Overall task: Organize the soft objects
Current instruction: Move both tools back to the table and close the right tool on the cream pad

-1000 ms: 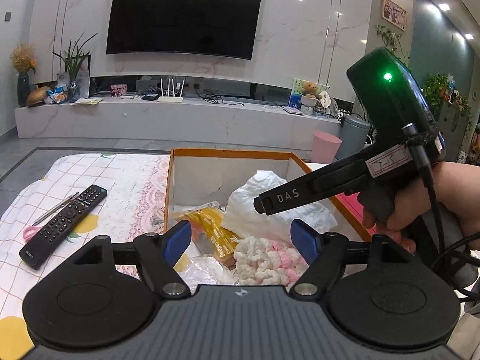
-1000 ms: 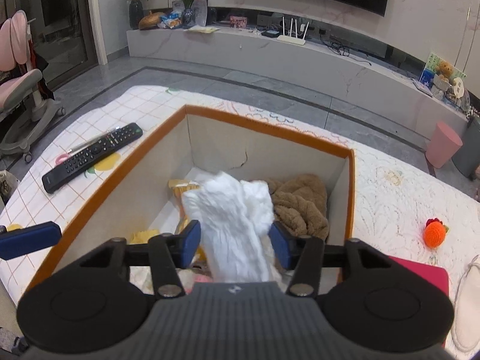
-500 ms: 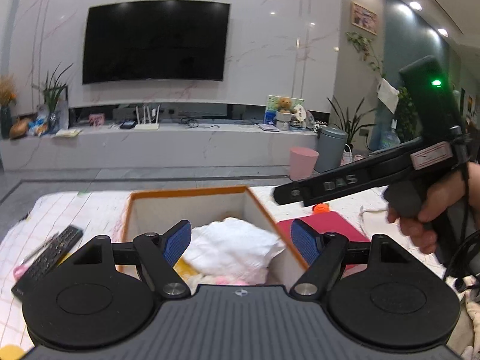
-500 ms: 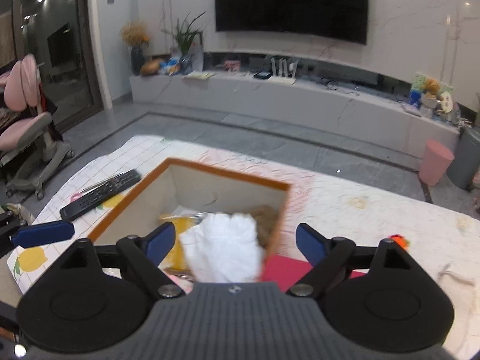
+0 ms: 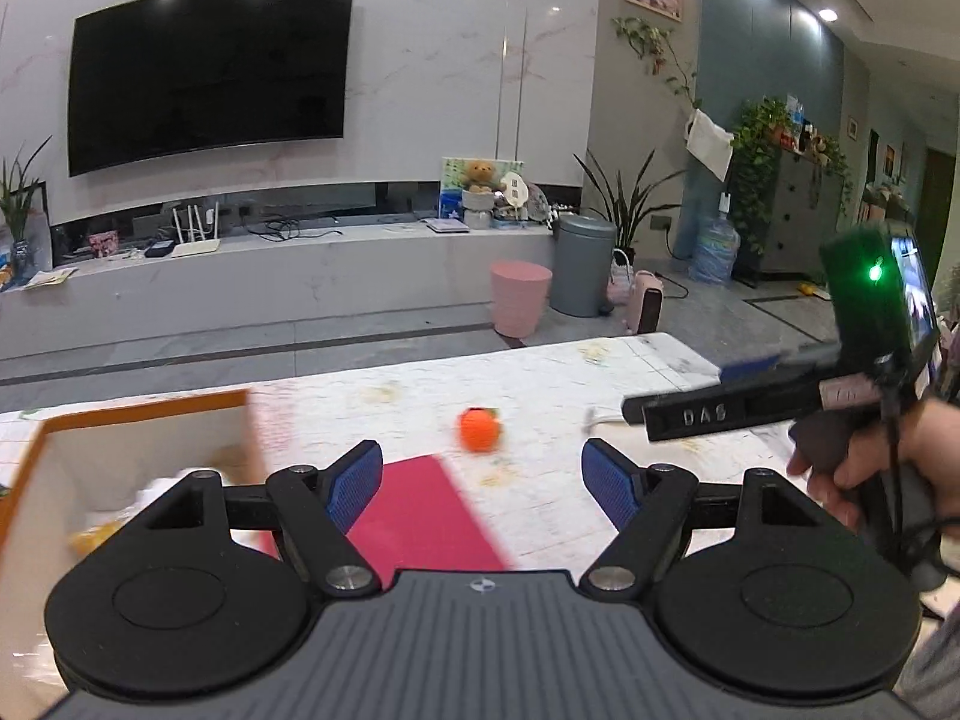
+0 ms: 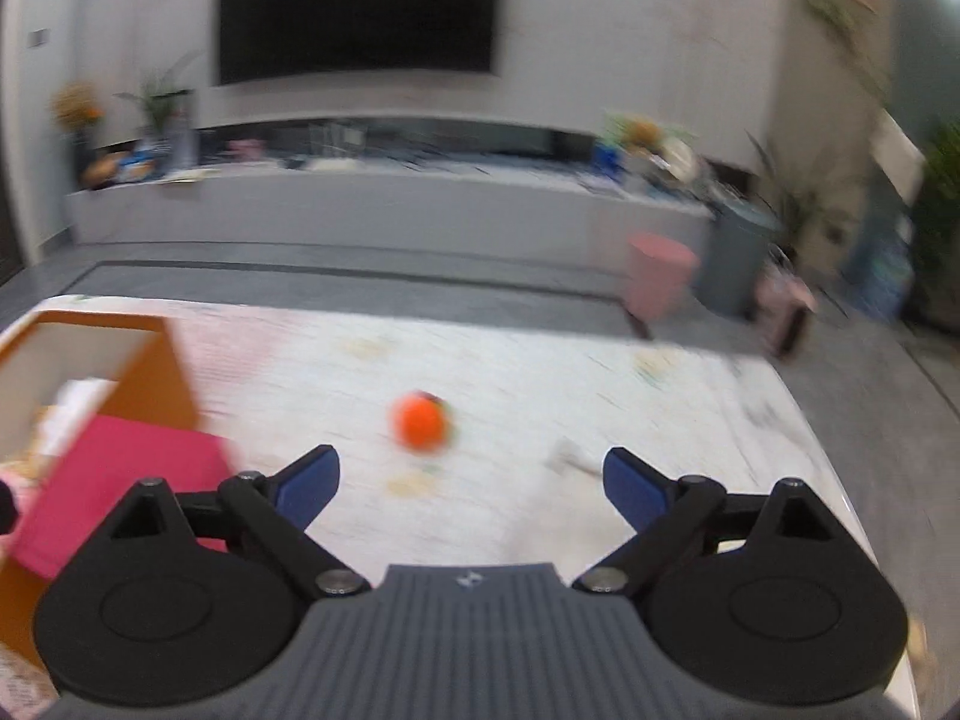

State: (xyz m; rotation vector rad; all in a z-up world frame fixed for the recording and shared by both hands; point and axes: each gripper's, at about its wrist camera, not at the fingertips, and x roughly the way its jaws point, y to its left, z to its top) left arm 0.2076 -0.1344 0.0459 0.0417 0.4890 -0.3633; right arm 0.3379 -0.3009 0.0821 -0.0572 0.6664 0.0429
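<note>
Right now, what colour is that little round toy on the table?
Orange; the plush ball shows sharpest in the left wrist view.

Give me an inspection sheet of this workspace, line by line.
Surface: patterned cloth covers the table.
Job's things: orange ball lies loose; box at left holds soft items; pink mat beside the box.
Clutter: small white thing near the ball, too blurred to name.
Grippers: left gripper open, empty; right gripper open, empty.
Cables: cable on the right gripper's handle.
Surroundings: television, pink bin, grey bin.
</note>
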